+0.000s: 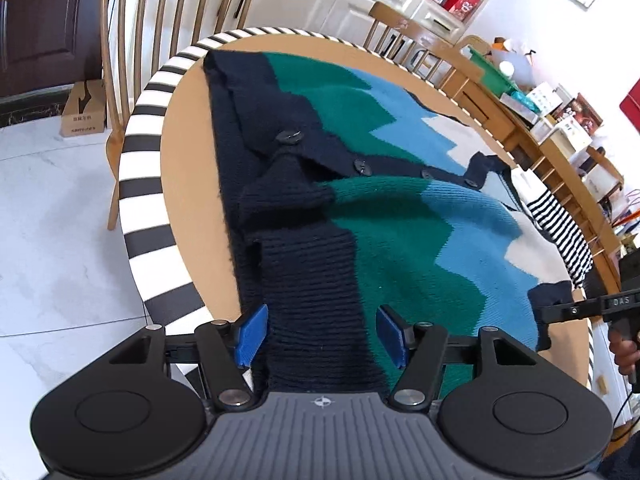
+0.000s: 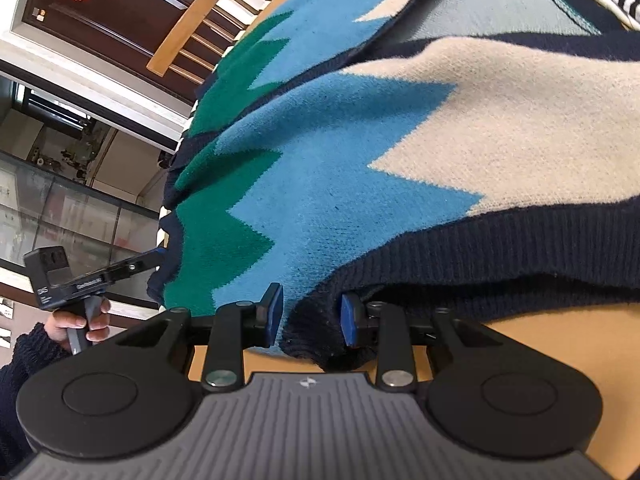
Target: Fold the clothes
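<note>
A knit cardigan (image 1: 400,240) with navy, green, blue and cream zigzags lies buttoned on a round wooden table (image 1: 182,140). My left gripper (image 1: 322,336) stands open at the near edge. The navy ribbed part runs between its blue pads (image 1: 252,334), lying flat and not squeezed. My right gripper (image 2: 311,318) is shut on a bunched navy ribbed corner of the cardigan (image 2: 360,140). In the left wrist view, that right gripper (image 1: 554,312) holds the corner at the table's right side. In the right wrist view, the left gripper (image 2: 158,256) shows at the garment's far edge, held by a hand (image 2: 76,322).
The table has a black-and-white striped rim (image 1: 140,152). A striped garment (image 1: 560,232) lies at its far right. Wooden chairs (image 1: 168,8) stand behind the table, and a cardboard box (image 1: 82,108) sits on the floor. A cluttered sideboard (image 1: 540,120) runs along the right wall.
</note>
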A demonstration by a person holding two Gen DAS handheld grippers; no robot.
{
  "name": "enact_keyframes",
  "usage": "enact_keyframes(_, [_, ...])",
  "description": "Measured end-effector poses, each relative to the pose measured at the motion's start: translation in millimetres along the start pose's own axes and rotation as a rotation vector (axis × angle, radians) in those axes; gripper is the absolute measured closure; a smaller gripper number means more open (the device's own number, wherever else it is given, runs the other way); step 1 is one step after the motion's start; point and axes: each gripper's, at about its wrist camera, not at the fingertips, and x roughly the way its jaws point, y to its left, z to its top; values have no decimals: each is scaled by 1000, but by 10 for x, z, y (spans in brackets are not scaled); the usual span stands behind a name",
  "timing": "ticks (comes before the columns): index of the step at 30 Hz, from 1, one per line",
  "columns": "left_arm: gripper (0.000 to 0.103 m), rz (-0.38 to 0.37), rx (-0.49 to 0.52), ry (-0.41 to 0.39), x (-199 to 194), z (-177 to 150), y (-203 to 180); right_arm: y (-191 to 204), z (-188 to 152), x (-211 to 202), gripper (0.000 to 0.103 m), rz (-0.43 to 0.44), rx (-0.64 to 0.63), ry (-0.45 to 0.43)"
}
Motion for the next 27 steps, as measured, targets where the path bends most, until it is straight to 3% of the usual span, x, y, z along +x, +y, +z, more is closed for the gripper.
enact_keyframes(3, [40,-8,-35,1,-40,-16,58,-4,-11,-9,71,6,9,-4])
enact_keyframes(7, [41,-117,-103,45,-61,-68,94,-43,-36,6,68,49,53,-11])
enact_keyframes(10, [41,-152,-94,60,-81,-117,62,-81,-51,22,70,91,93,-5])
enact_keyframes(13, [41,-206,-149,88,-69,-160,90,-97,-61,41,71,75,93,8])
enact_keyframes(15, [46,-209,-161,95,-55,-174,86,-114,-65,59,71,46,96,9])
enact_keyframes(16, [55,-207,-158,96,-47,-177,79,-127,-67,69,71,29,102,5])
enact_keyframes(17, [71,-201,-157,100,-34,-179,75,-146,-69,75,74,24,113,-1])
enact_keyframes(18, [81,-194,-156,104,-18,-180,72,-151,-70,72,82,22,118,-10])
enact_keyframes(19, [101,-194,-160,105,-17,-181,80,-148,-69,67,90,17,118,-21])
enact_keyframes(20, [100,-197,-164,105,-20,-182,92,-145,-69,61,100,12,119,-32])
enact_keyframes(27, [101,-207,-162,70,-428,-216,132,133,-78,-221,101,31,-19,-11])
